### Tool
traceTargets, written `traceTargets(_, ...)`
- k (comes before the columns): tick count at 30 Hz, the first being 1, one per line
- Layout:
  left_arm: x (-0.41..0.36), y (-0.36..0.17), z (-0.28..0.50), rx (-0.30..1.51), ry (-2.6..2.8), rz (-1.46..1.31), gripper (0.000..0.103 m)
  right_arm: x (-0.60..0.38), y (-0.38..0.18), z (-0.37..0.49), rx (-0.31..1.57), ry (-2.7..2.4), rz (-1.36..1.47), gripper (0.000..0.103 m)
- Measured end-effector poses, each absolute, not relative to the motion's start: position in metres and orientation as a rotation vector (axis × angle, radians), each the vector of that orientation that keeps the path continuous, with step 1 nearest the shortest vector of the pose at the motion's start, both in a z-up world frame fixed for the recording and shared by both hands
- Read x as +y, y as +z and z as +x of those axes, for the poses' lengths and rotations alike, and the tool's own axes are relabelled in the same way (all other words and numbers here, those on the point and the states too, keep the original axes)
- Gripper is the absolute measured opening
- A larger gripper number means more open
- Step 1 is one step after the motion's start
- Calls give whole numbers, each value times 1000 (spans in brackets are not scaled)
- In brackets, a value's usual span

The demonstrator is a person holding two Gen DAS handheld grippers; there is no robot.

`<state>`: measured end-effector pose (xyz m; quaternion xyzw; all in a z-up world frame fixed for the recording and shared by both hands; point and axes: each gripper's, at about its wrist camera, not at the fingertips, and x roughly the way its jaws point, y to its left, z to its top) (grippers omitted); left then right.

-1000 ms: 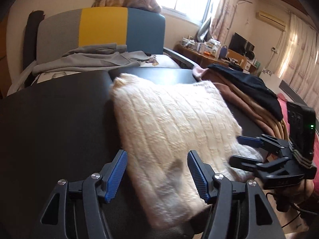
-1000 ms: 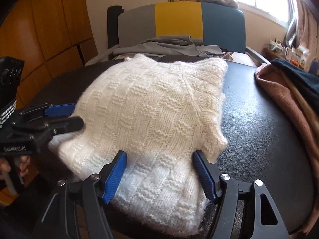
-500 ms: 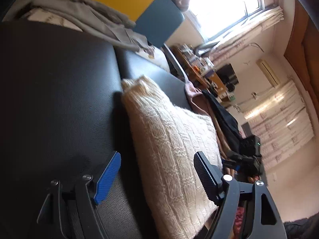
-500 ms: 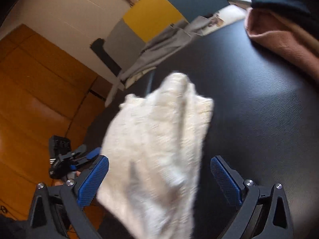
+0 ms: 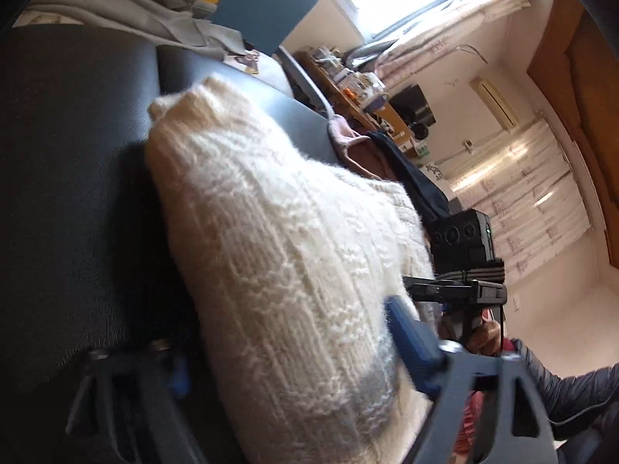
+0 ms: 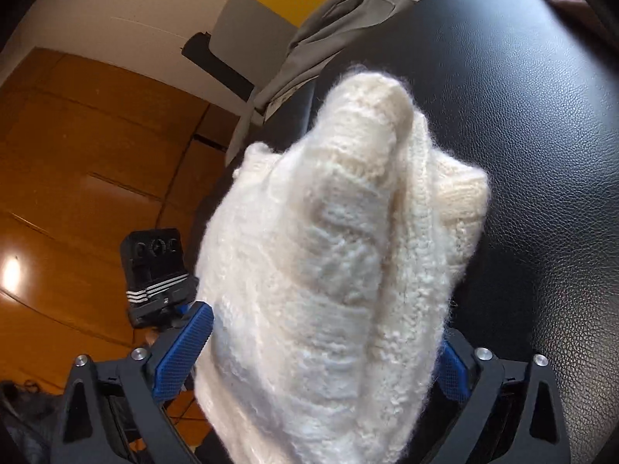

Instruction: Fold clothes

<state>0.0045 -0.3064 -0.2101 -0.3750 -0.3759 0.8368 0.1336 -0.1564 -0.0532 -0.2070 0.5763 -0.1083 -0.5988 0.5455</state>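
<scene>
Gripping the folded white sweater (image 6: pixel 309 270) between its blue pads, the right gripper (image 6: pixel 317 355) lifts one end. The left gripper (image 5: pixel 294 363) clamps the other end, above the black bench (image 5: pixel 69 193); beyond, grey clothes (image 5: pixel 127 7) drape a chair.

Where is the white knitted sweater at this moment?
The white knitted sweater fills the centre of both wrist views, between the fingers of the left gripper and the right gripper, above the black leather surface.

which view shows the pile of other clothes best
Left wrist view: the pile of brown and navy clothes lies beyond the white sweater. The right wrist view catches only a dark sliver at its top right corner.
</scene>
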Motion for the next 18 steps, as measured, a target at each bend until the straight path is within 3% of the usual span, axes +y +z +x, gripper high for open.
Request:
traceTargets(1,-308,-211,9,-1136,2426,-1075,59,-56,-208,-154,-242,-1430,1373,64)
traceTargets(2,-311,-208,15,-1164,2443,-1053,53,-57,-210,-153,-266,-1430,1375,62)
traceTargets(10,-353,-165,140,-1189,2803,-895,50,-131,-192,-112,-175,-1346,1308,54)
traceTargets(18,-465,-100,332,-1272,3288,-691,50,-348,-154,8,6,-996,1167,53)
